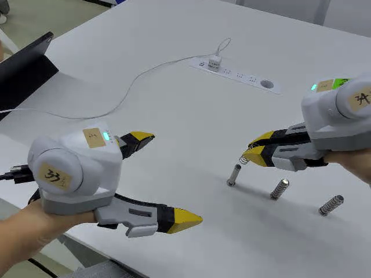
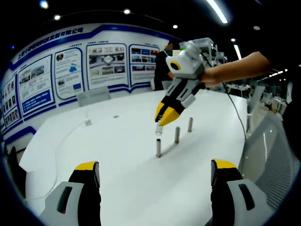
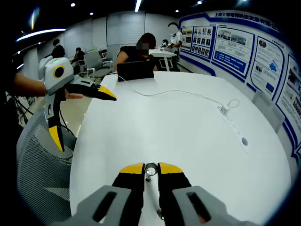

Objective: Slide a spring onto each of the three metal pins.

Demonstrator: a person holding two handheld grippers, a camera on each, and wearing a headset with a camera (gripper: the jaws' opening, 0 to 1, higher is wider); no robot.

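White tabletop (image 1: 191,116) runs under both grippers, and blue-and-white poster boards (image 2: 70,70) line the room's wall behind it.

The right gripper (image 1: 249,152) has its yellow-tipped jaws drawn nearly together on a spring (image 1: 244,159). The spring hangs out below the tips. In the right gripper view the coil sits end-on between the two tips. Directly under those tips the bare metal pin (image 1: 233,175) stands upright on the table. The spring's lower end is close above the pin's top, and I cannot tell whether they touch. Farther back along the gripper's body, toward the hand that holds it, stand a second pin (image 1: 284,183) and then a third pin (image 1: 339,199). Each is ringed by one of the fitted springs (image 1: 277,191).

The left gripper (image 1: 175,178) is held well apart from the right one. Its jaws are spread wide with nothing between them. Straight ahead of those jaws, in the left gripper view, are the right gripper and the row of three pins. Beyond the left gripper's upper jaw a white cable (image 1: 141,73) crosses the table to a charger plug (image 1: 215,62) seated in a power strip (image 1: 243,75). A dark tablet (image 1: 23,72) stands off to its outer side.
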